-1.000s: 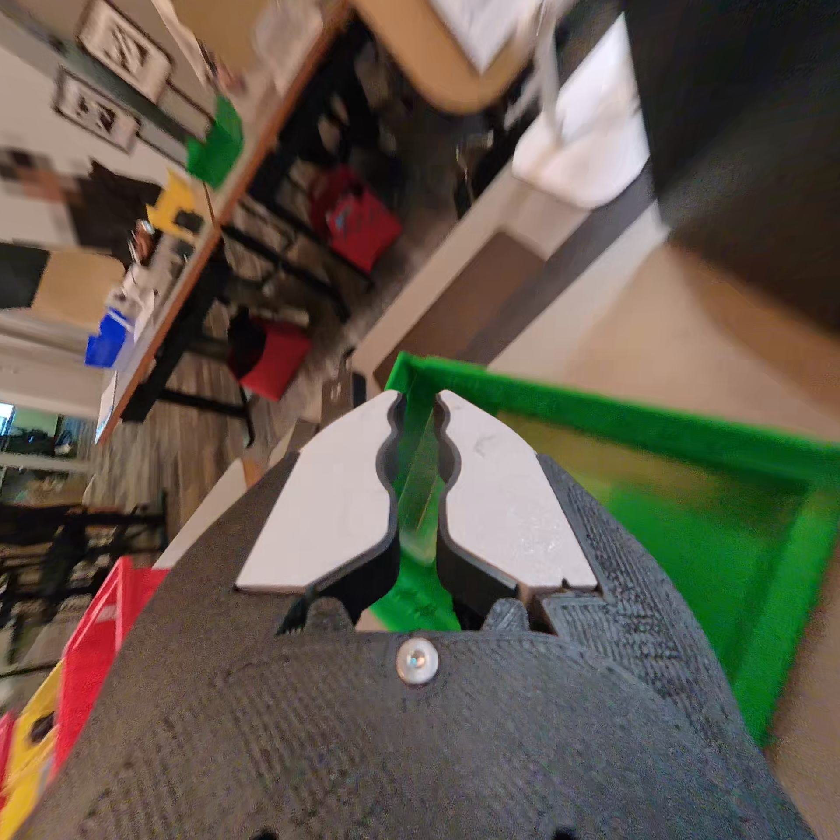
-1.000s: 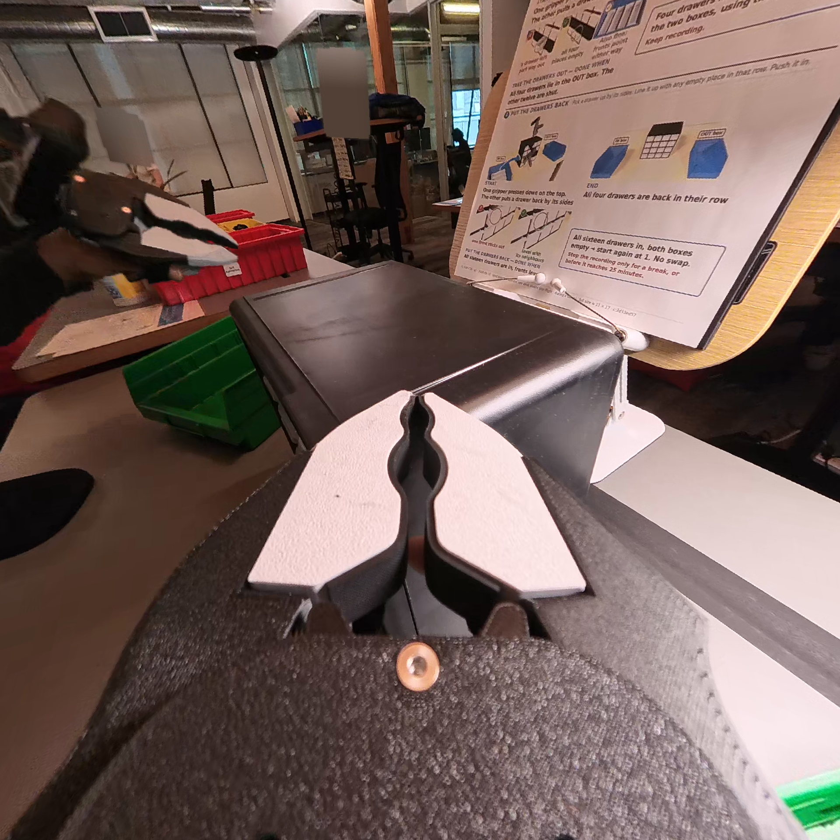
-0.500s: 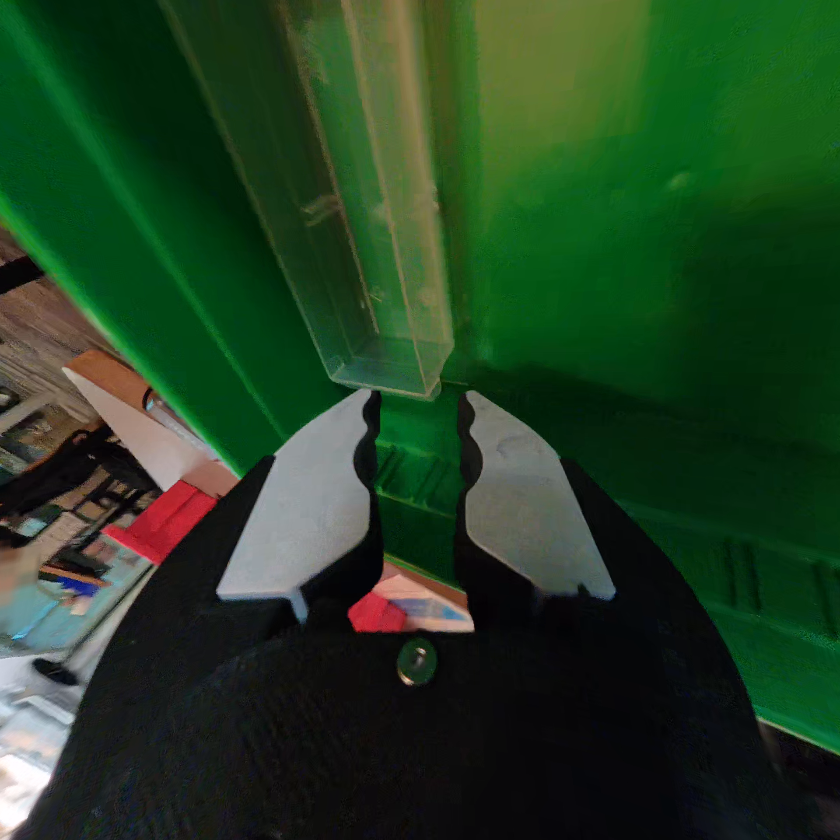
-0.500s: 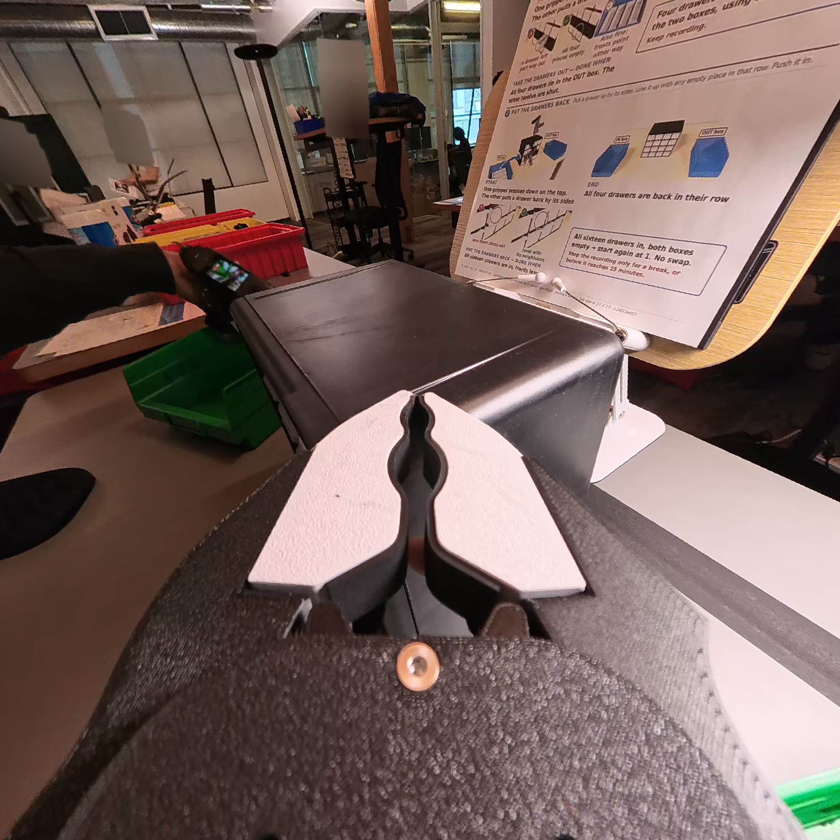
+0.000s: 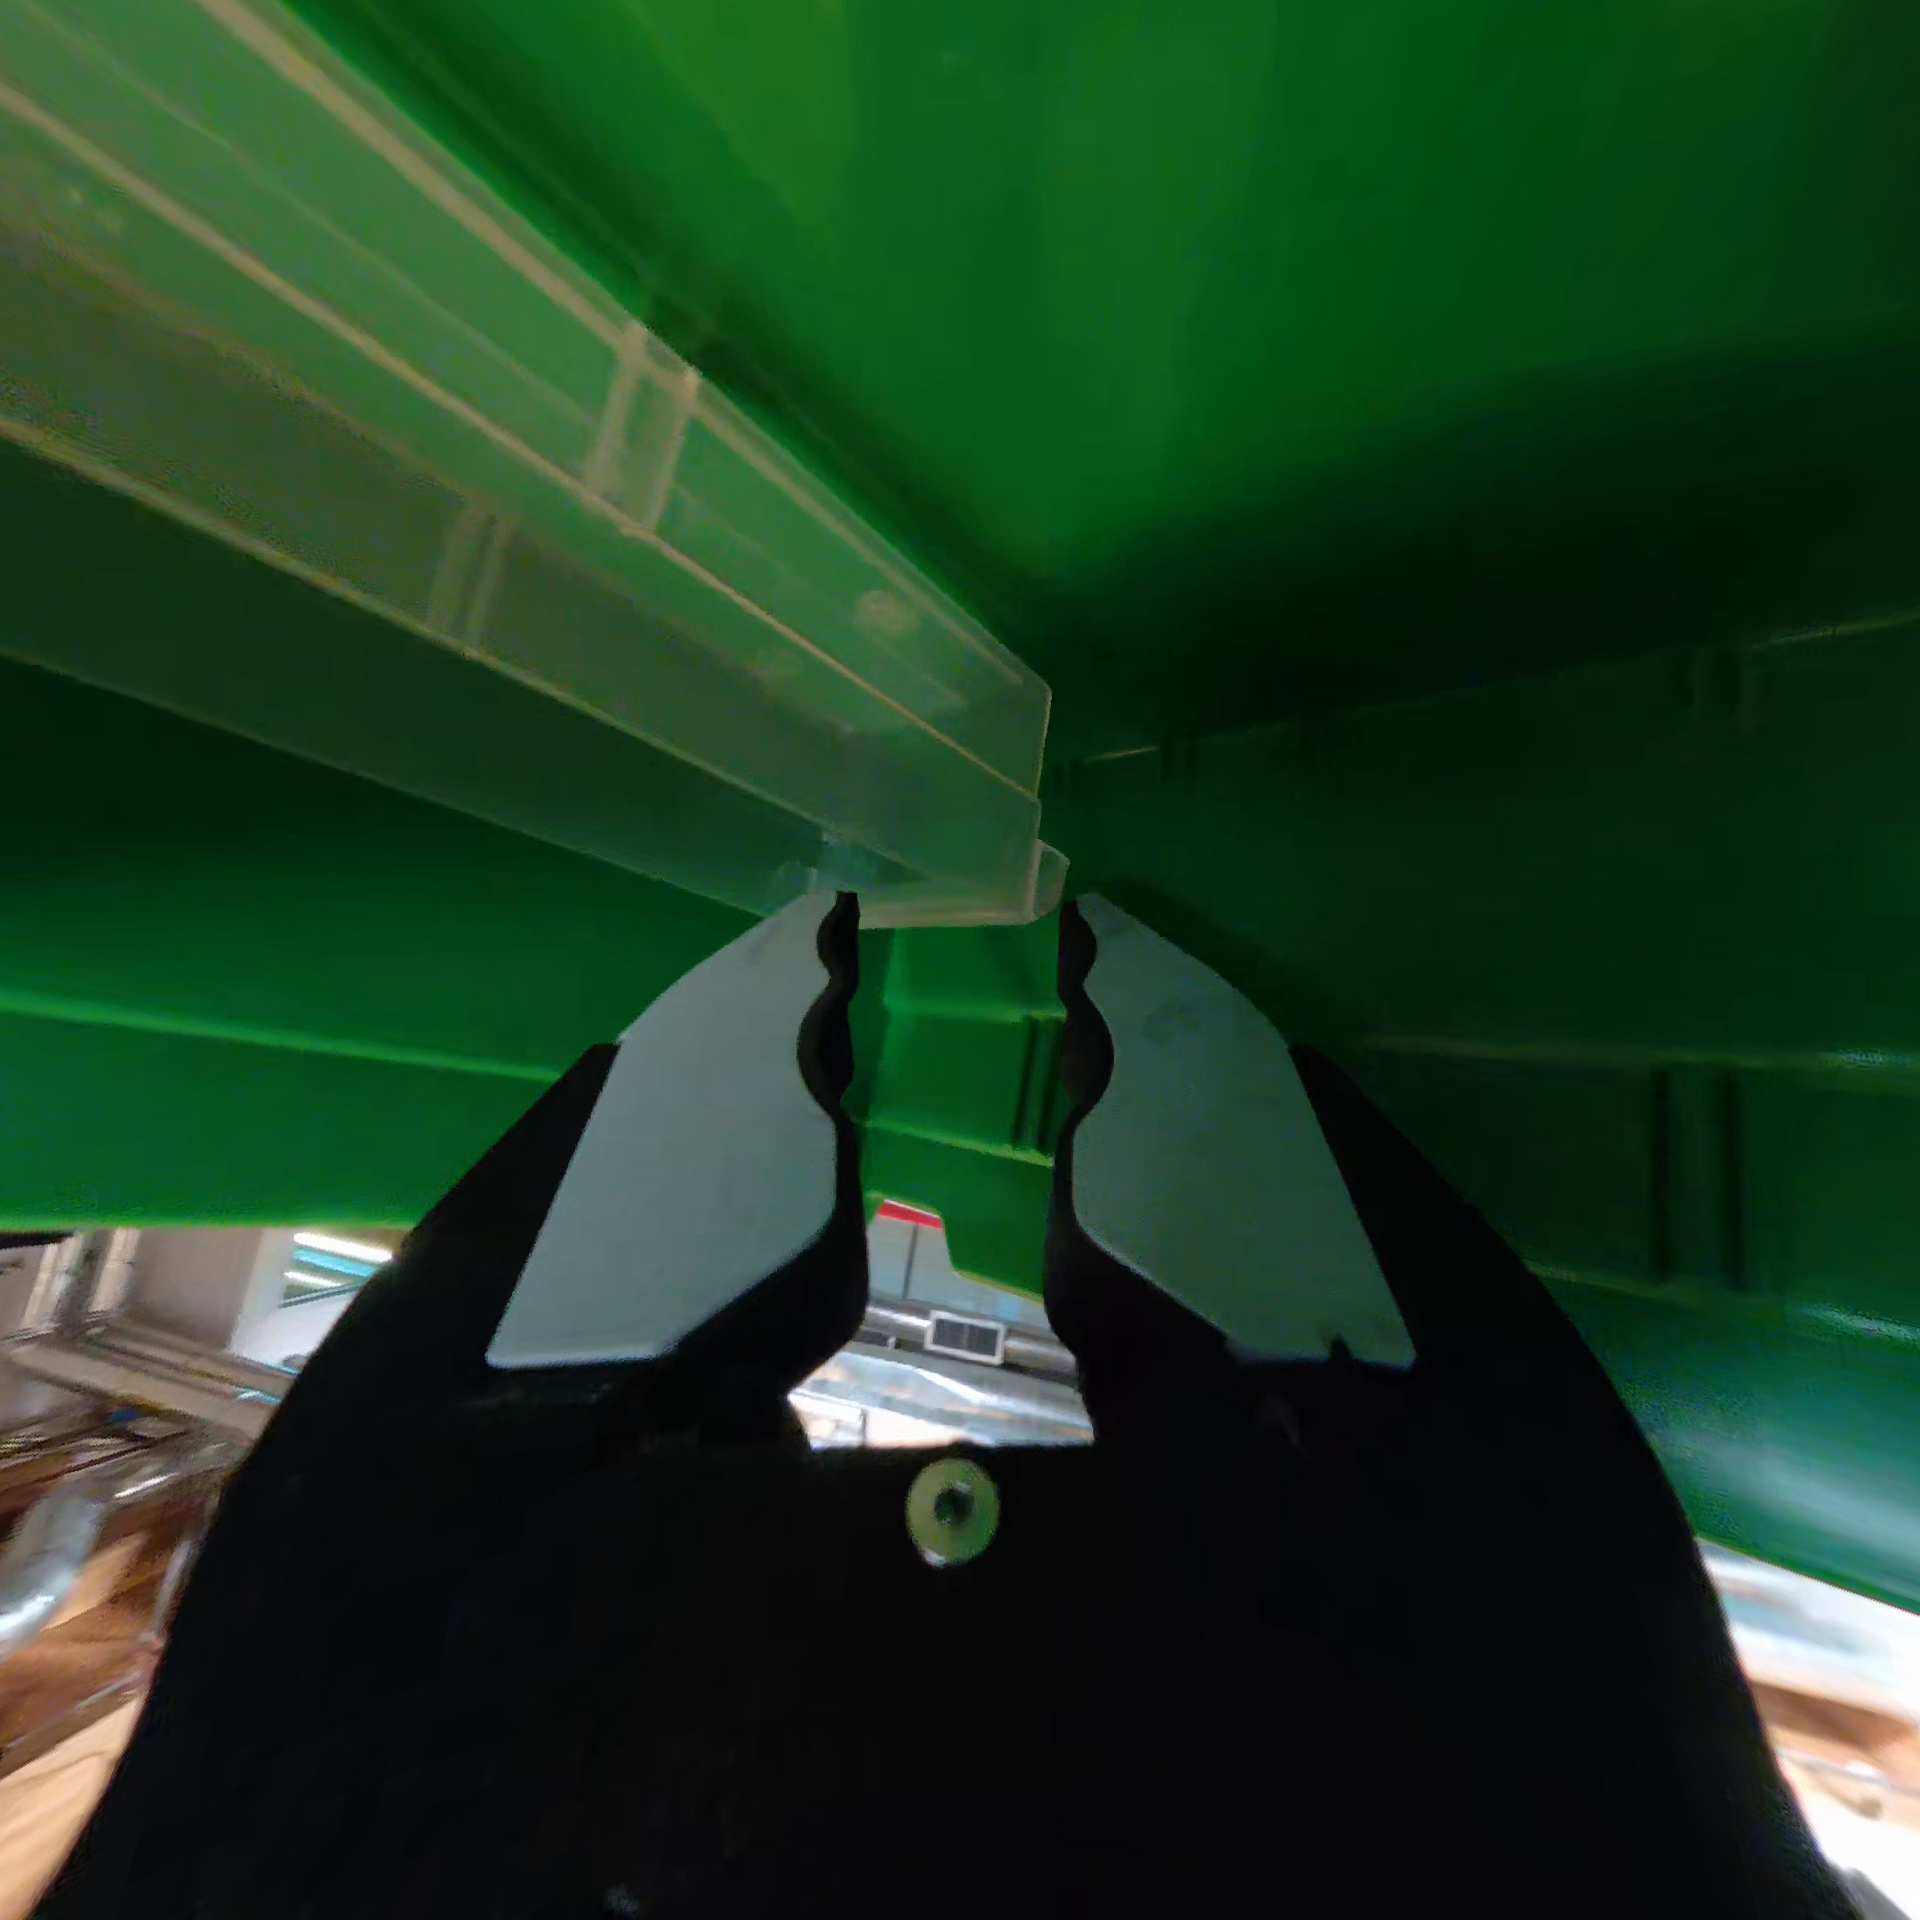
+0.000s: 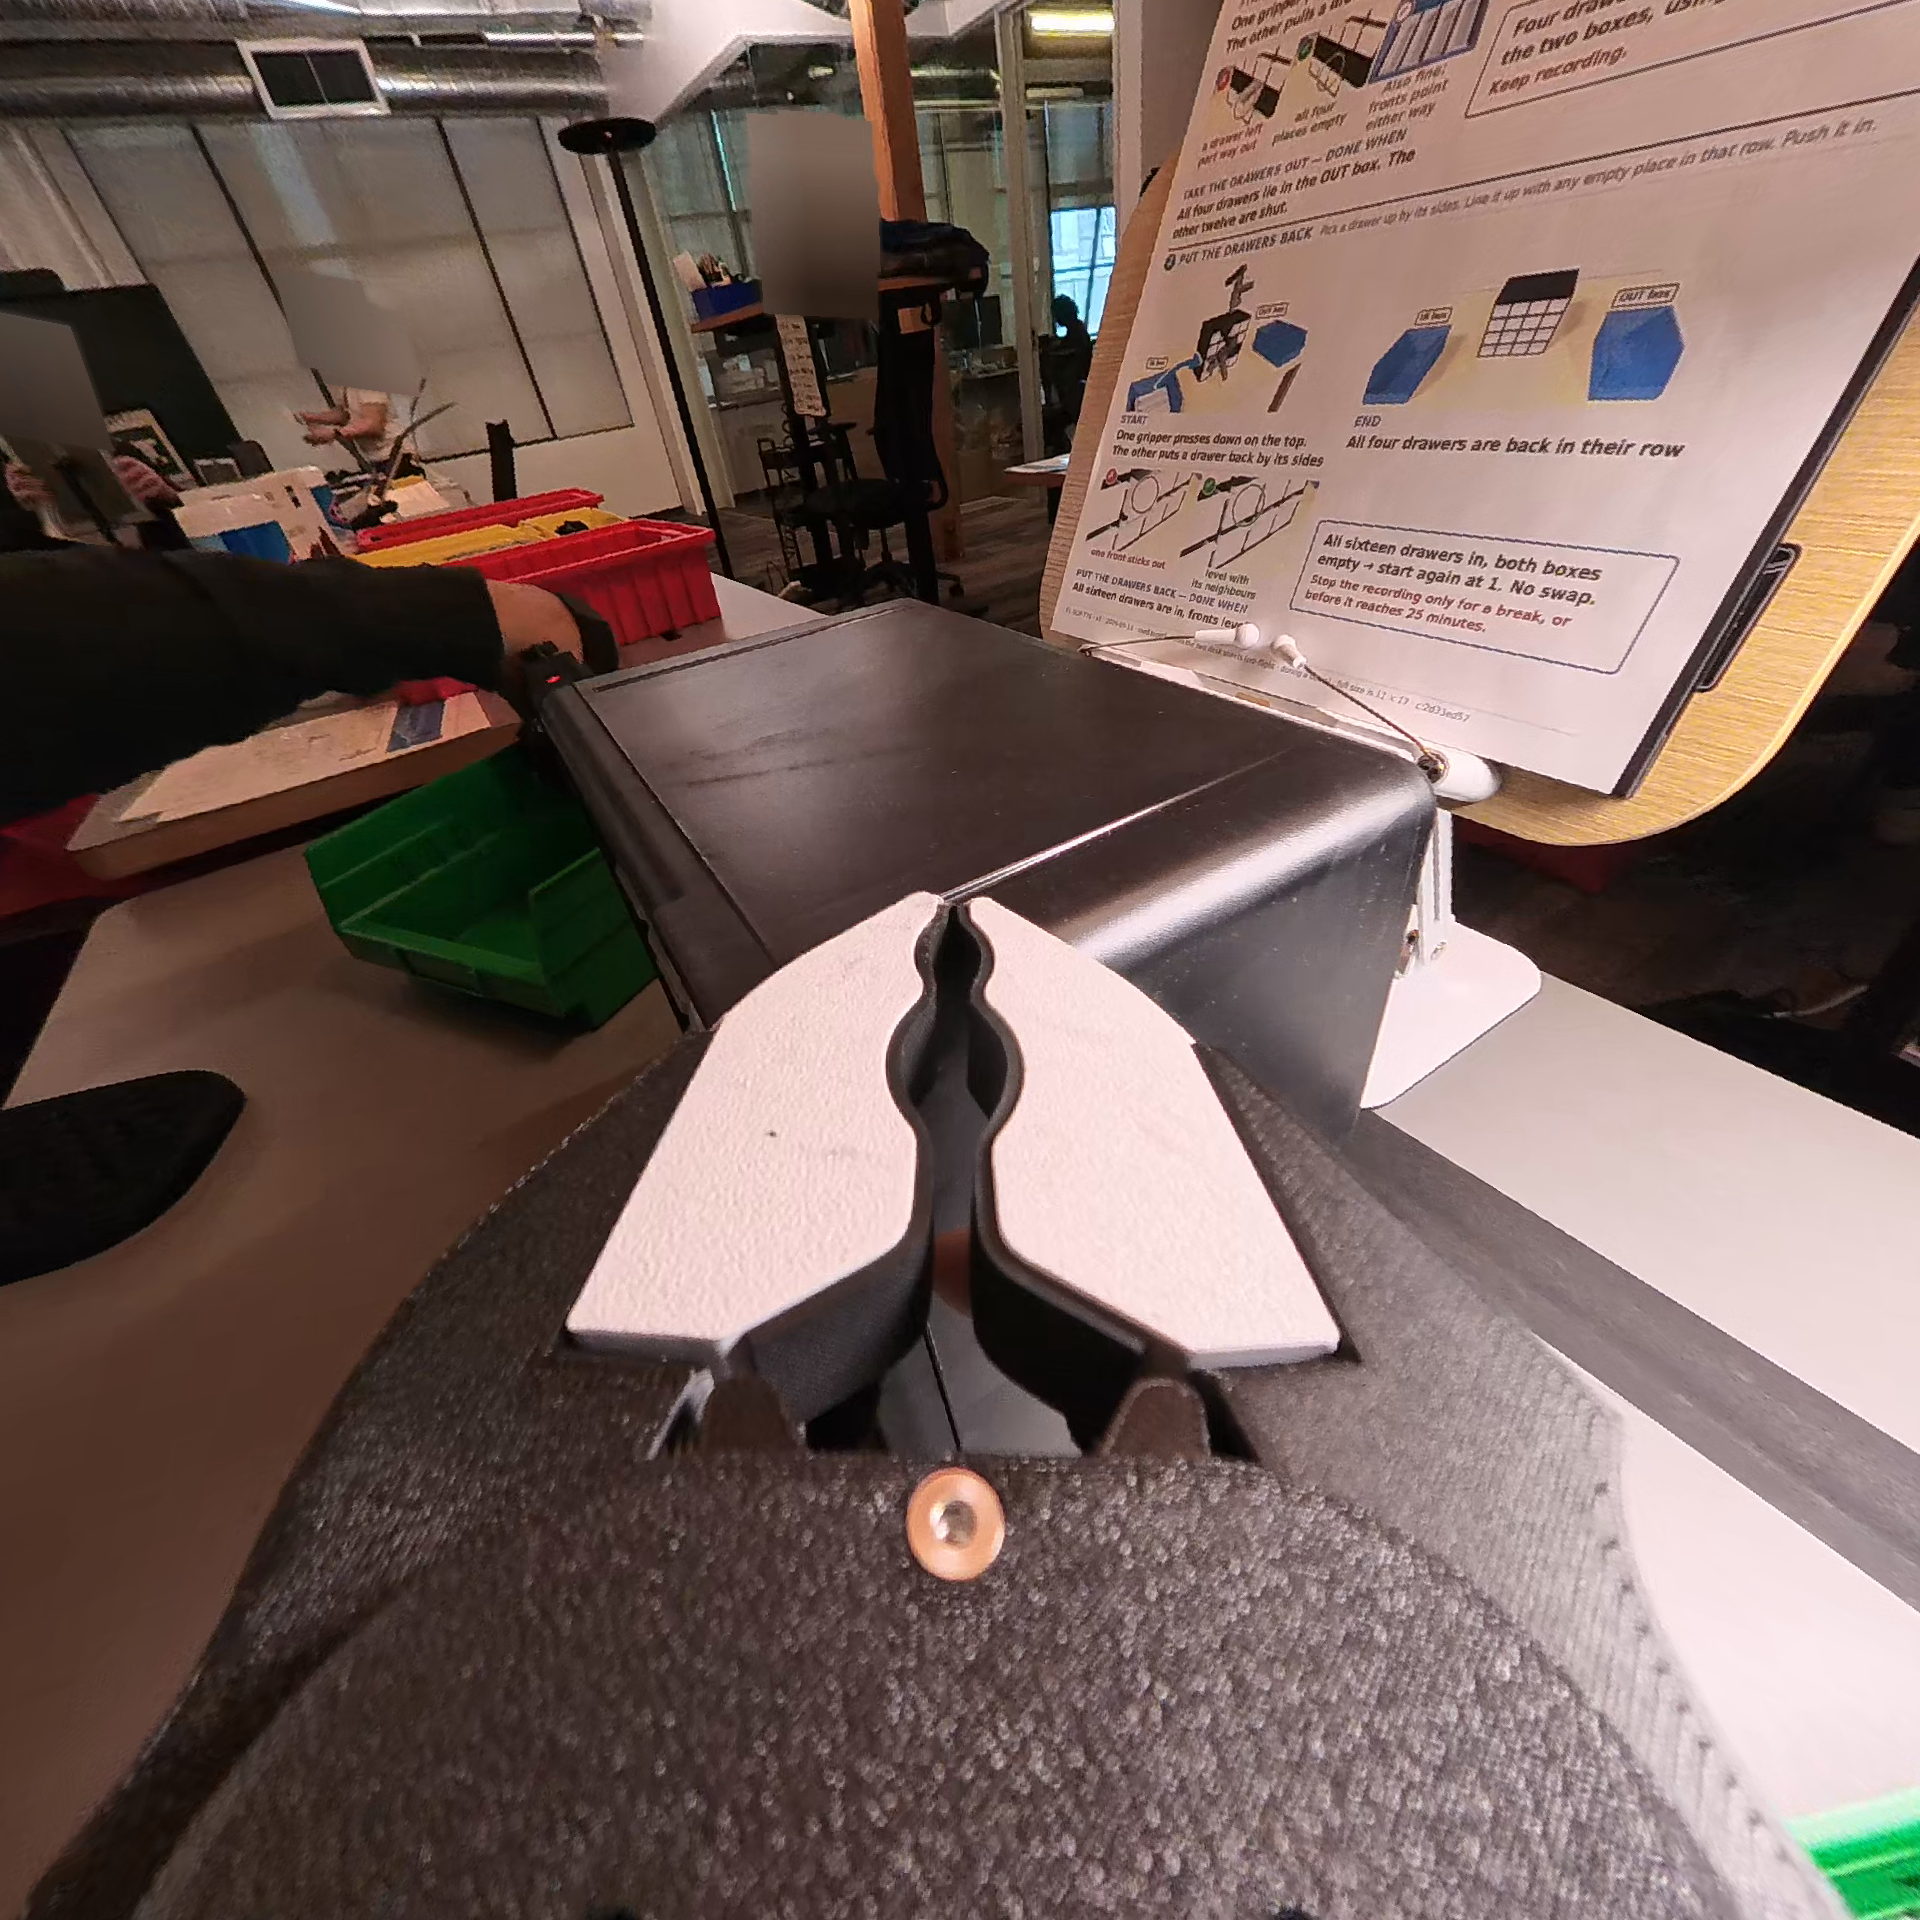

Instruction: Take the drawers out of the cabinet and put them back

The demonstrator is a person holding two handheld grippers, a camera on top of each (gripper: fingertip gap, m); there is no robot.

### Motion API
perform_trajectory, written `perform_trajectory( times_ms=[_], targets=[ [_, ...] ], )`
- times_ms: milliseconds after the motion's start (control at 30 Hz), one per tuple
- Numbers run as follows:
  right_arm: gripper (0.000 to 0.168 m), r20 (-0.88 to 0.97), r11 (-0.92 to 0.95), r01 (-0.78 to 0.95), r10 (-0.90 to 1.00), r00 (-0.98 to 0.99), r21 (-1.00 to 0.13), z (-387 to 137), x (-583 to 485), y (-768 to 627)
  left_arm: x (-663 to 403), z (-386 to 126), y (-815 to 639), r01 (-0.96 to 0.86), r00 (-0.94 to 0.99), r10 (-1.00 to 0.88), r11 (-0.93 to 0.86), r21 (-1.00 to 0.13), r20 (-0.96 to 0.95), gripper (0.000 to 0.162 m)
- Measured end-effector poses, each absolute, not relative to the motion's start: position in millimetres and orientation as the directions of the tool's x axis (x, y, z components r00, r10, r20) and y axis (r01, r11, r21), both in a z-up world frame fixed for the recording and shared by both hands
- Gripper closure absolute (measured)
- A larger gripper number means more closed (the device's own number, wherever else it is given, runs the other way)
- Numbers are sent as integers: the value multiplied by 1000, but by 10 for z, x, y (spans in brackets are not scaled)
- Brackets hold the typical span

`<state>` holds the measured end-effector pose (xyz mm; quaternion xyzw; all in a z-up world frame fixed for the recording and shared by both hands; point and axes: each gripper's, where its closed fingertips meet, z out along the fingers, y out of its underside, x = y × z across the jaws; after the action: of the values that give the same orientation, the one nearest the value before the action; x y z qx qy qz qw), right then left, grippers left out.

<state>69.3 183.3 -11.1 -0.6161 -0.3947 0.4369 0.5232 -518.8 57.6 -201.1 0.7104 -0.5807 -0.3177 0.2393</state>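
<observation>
Left view only: my left gripper [image 5: 956, 909] gapes inside green bin [image 5: 1455, 416], clear drawer [image 5: 623, 582] at fingertips.
Right view only: my right gripper [image 6: 954, 909] closed, empty, on black cabinet [image 6: 935, 748] near edge.

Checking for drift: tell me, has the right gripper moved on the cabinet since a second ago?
No. The right gripper sits at the same spot on the black cabinet, jaws shut.

Grey table [image 6: 312, 1195], black cabinet [image 6: 935, 769], green bin [image 6: 468, 904]

Open office bkgd: big frosted windows [image 6: 343, 281], exposed ceiling ducts [image 6: 312, 73], wood post [image 6: 888, 104], black floor lamp [image 6: 608, 135].
</observation>
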Motion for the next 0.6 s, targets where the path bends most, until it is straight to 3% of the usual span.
perform_trajectory(
  times_ms=[333,433,600],
  targets=[
    [168,-132,-145,21,945,299,-989,-110,694,1831,-5141,-2063,474,-687,78,-990,-142,712,-122,133],
    [168,-133,-146,21,945,298,-989,-110,693,1831,-4856,-2077,379,-761,150,-979,-203,616,-138,138],
    [168,-132,-146,22,944,302,-989,-110,693,1831,-4127,-2053,274,-886,279,-950,-311,343,-142,145]
  ],
)
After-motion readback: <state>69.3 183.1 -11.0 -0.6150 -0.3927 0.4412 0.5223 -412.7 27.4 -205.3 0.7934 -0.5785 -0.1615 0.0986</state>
